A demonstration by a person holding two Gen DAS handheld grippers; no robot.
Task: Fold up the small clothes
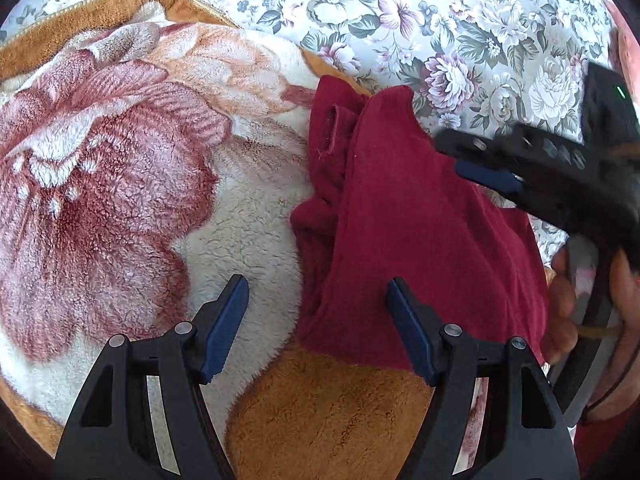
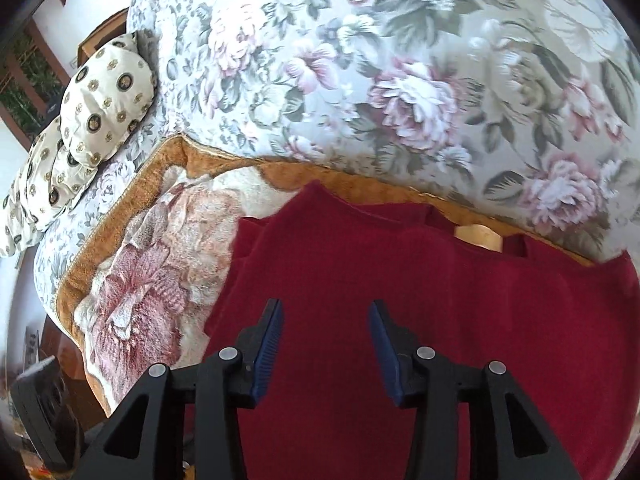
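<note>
A small dark red garment lies partly folded on a fleece blanket, its left side bunched with a cuff opening showing. My left gripper is open and empty, just above the garment's near left edge. My right gripper is open and empty, hovering over the red garment. In the left wrist view the right gripper reaches in from the right over the garment's far part, blurred.
The fleece blanket with a red flower print and orange border covers a bed with a grey floral sheet. Patterned cream pillows lie at the far left in the right wrist view. A person's hand holds the right gripper.
</note>
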